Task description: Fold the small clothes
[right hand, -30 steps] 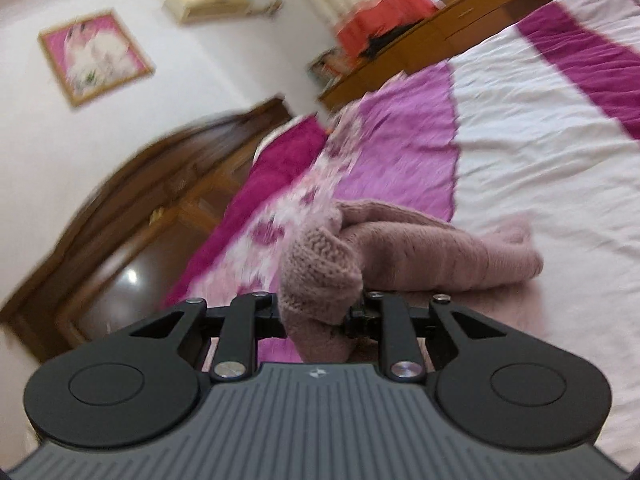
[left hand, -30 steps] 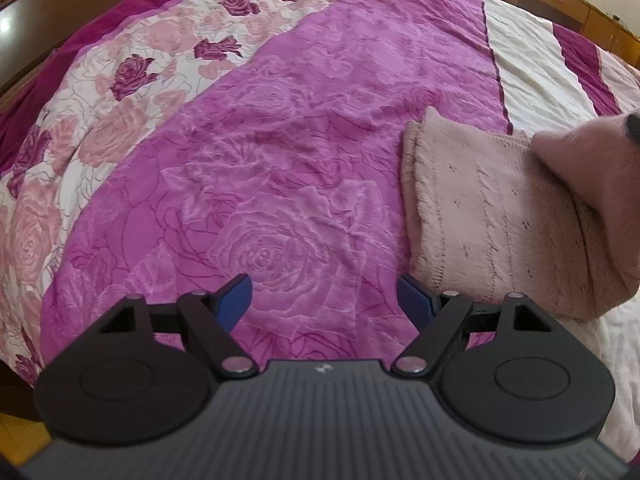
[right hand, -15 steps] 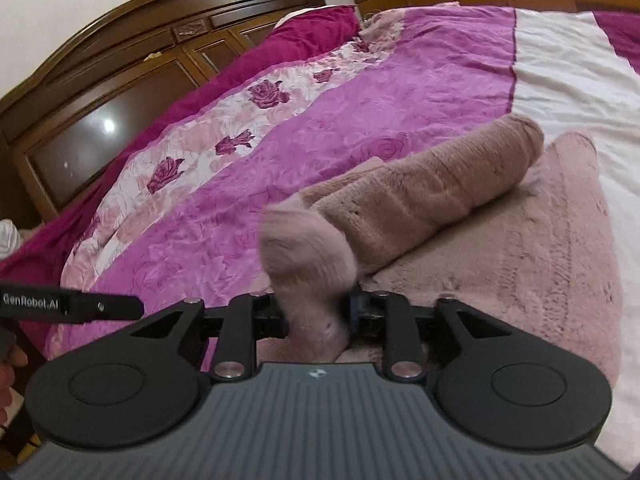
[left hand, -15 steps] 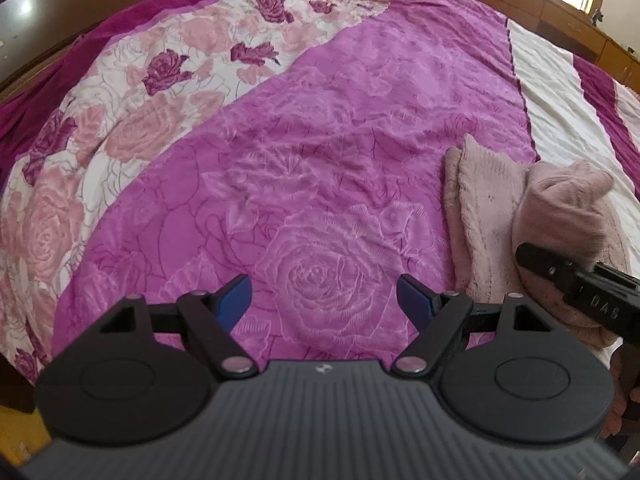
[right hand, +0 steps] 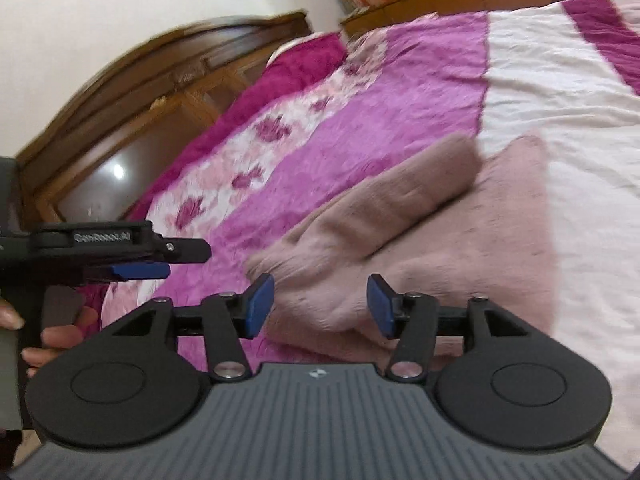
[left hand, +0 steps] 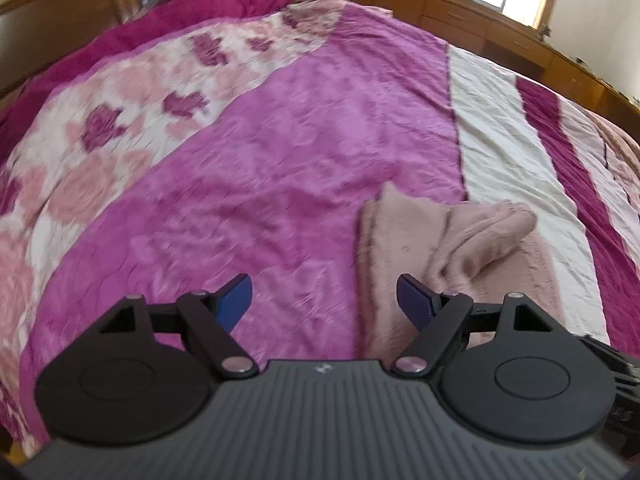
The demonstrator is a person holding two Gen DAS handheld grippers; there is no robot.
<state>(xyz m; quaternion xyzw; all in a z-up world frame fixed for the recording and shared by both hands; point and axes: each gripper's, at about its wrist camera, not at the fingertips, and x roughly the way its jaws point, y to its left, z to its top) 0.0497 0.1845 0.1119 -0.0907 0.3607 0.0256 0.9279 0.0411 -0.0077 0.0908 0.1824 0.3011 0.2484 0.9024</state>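
Note:
A small dusty-pink knit garment (right hand: 460, 248) lies on the bed, one sleeve laid diagonally across its body (right hand: 392, 204). My right gripper (right hand: 320, 306) hovers just over the sleeve's near end; its jaws are opening, the cloth lies between the blue pads without touching them. In the left wrist view the same garment (left hand: 460, 248) sits to the right on the purple cover. My left gripper (left hand: 324, 300) stands open over the bedspread, its right pad at the garment's near left edge, holding nothing. It also shows from the side (right hand: 136, 264) in the right wrist view.
A quilted bedspread (left hand: 280, 184) in purple, floral pink, white and magenta bands covers the bed. A dark wooden headboard (right hand: 140, 120) stands at the far left, a wooden cabinet (left hand: 500, 36) under a window behind. A hand (right hand: 48, 332) grips the left tool.
My right gripper was shut on the sleeve's end, carried it down across the garment, and has let it go with its jaws spreading. The left gripper rose a little and stayed open.

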